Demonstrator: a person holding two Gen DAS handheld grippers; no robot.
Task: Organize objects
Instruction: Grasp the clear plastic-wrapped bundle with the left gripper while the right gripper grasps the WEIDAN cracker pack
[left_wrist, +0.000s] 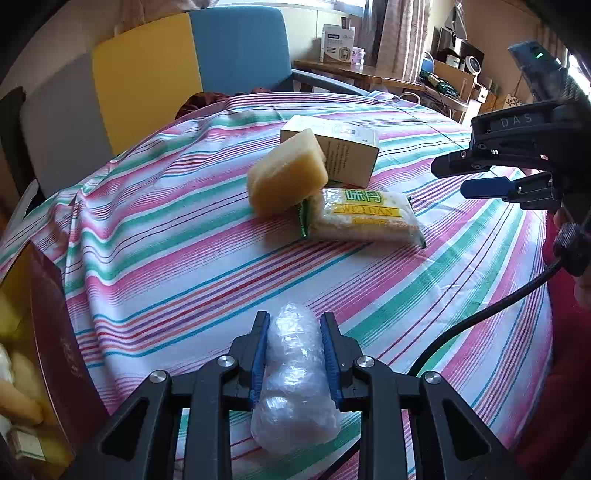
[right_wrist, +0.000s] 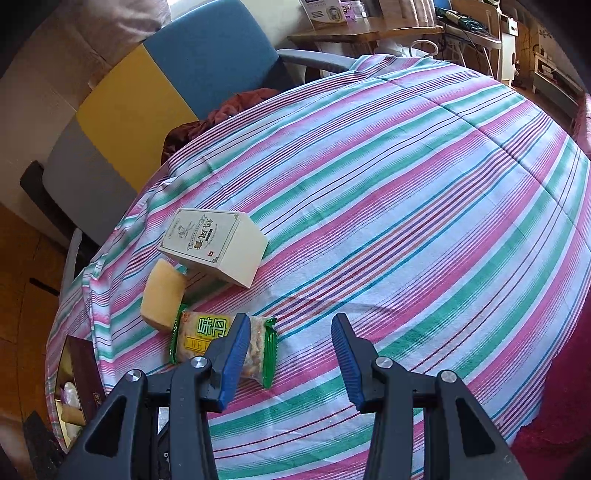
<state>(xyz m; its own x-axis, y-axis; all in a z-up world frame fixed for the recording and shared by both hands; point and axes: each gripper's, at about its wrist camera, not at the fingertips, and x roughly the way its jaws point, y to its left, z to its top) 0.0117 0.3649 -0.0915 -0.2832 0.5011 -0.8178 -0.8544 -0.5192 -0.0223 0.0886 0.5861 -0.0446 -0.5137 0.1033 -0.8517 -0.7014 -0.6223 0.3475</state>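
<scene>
My left gripper (left_wrist: 293, 321) is shut on a clear bubble-wrap bundle (left_wrist: 293, 376), held just above the striped tablecloth (left_wrist: 184, 258). Ahead lie a yellow sponge block (left_wrist: 286, 173), a green-and-yellow snack packet (left_wrist: 364, 216) and a cream carton (left_wrist: 347, 147), close together. My right gripper (right_wrist: 290, 325) is open and empty, above the cloth just right of the snack packet (right_wrist: 207, 339). The sponge (right_wrist: 162, 291) and the carton (right_wrist: 214, 245) lie beyond it to the left. The right gripper also shows in the left wrist view (left_wrist: 458, 177).
A dark red box (left_wrist: 55, 332) holding several pale items sits at the table's left edge; it also shows in the right wrist view (right_wrist: 83, 369). A yellow, blue and grey chair (left_wrist: 184, 74) stands behind the table. A cable (left_wrist: 480, 317) crosses the cloth on the right.
</scene>
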